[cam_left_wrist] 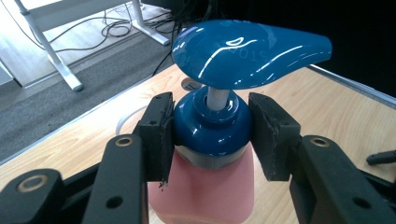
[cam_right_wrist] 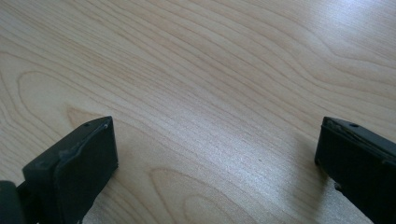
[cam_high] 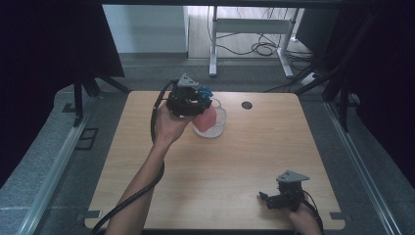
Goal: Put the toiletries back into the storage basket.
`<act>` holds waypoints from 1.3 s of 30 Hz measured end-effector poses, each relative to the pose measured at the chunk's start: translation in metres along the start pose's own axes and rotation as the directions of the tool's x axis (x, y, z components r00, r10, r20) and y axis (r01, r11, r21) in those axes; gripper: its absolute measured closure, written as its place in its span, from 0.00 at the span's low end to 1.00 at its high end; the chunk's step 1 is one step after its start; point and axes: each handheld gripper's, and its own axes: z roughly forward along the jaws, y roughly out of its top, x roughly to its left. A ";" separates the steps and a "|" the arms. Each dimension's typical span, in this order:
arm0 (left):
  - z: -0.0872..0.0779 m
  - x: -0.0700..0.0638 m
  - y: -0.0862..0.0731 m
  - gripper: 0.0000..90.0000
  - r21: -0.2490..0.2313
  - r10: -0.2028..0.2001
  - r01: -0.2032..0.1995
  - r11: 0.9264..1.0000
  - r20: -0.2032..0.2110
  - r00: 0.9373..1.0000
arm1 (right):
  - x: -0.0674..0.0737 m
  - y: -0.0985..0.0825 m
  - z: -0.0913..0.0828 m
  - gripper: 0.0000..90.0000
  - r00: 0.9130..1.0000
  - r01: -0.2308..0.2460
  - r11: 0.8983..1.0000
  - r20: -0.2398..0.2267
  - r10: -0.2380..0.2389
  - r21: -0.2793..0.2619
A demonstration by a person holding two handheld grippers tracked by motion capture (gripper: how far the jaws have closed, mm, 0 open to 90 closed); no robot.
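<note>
Left gripper [cam_left_wrist: 212, 135] pinches pink soap bottle [cam_left_wrist: 205, 196] by its blue pump collar, at the glass bowl [cam_high: 215, 128] near the table's [cam_high: 220, 181] far edge. Collar looks glossy, likely slippery; bottle stiff, moderately heavy. Collar grip seems sound. Right gripper [cam_right_wrist: 215, 163] spread, empty.

One pump bottle [cam_high: 204, 116] and one clear bowl [cam_high: 219, 126] sit upper centre of the high view; two grippers: left gripper [cam_high: 203, 100], right gripper [cam_high: 264, 197].
</note>
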 end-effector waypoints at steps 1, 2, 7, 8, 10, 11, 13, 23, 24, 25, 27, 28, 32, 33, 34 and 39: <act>0.001 0.001 0.001 0.58 -0.002 -0.002 0.002 1.000 -0.002 1.000 | 0.000 0.000 0.000 0.00 1.000 0.000 1.000 0.000 0.000 0.000; 0.002 0.002 0.002 0.59 -0.003 -0.004 0.004 1.000 -0.004 1.000 | 0.000 0.000 0.000 0.00 1.000 -0.001 1.000 0.000 0.001 0.000; 0.009 0.005 0.007 0.59 -0.004 -0.004 0.004 1.000 -0.017 1.000 | 0.000 0.000 0.000 0.00 1.000 -0.002 1.000 -0.001 0.002 0.000; 0.010 0.005 0.008 0.58 -0.006 -0.006 0.006 1.000 -0.017 1.000 | 0.000 0.000 0.000 0.00 1.000 -0.002 1.000 -0.001 0.002 0.000; 0.013 0.005 0.010 0.58 -0.007 -0.007 0.007 1.000 -0.020 1.000 | 0.000 0.000 0.000 0.00 1.000 -0.003 1.000 -0.001 0.003 0.000; 0.014 0.005 0.011 0.58 -0.006 -0.007 0.007 1.000 -0.022 1.000 | 0.000 0.000 0.000 0.00 1.000 -0.003 1.000 -0.001 0.003 0.001; 0.017 0.005 0.012 0.58 -0.005 -0.005 0.005 1.000 -0.028 1.000 | 0.000 0.000 0.000 0.00 1.000 -0.002 1.000 0.000 0.002 0.001; 0.028 0.007 0.017 0.59 -0.002 -0.004 0.004 1.000 -0.053 0.999 | 0.000 0.000 0.000 0.00 1.000 -0.003 1.000 0.000 0.003 0.001; 0.030 0.007 0.017 0.59 -0.007 -0.008 0.007 1.000 -0.055 0.998 | 0.000 0.000 0.000 0.00 1.000 -0.002 1.000 0.000 0.002 0.001; 0.031 0.008 0.017 0.59 -0.009 -0.007 0.007 1.000 -0.056 0.998 | 0.000 0.000 0.000 0.00 1.000 -0.002 1.000 0.000 0.002 0.001; 0.033 0.008 0.018 0.59 -0.003 -0.008 0.008 1.000 -0.062 0.998 | 0.000 0.000 0.000 0.00 1.000 -0.003 1.000 0.000 0.003 0.001; 0.035 0.009 0.018 0.58 -0.006 -0.009 0.009 1.000 -0.064 0.998 | 0.000 0.000 0.000 0.00 1.000 -0.003 1.000 0.000 0.003 0.001; 0.039 0.009 0.019 0.58 -0.003 -0.011 0.011 1.000 -0.072 0.997 | 0.000 0.000 0.000 0.00 1.000 -0.004 1.000 0.000 0.004 0.001; 0.041 0.010 0.019 0.59 -0.003 -0.011 0.011 1.000 -0.073 0.997 | 0.000 0.000 0.000 0.00 1.000 -0.004 1.000 0.000 0.004 0.001; 0.042 0.010 0.019 0.59 -0.002 -0.012 0.011 1.000 -0.076 0.997 | 0.000 0.000 0.000 0.00 1.000 -0.002 1.000 0.000 0.002 0.001; 0.049 0.010 0.019 0.59 0.001 -0.010 0.010 1.000 -0.086 0.996 | 0.000 0.000 0.000 0.00 1.000 -0.003 1.000 0.001 0.003 0.001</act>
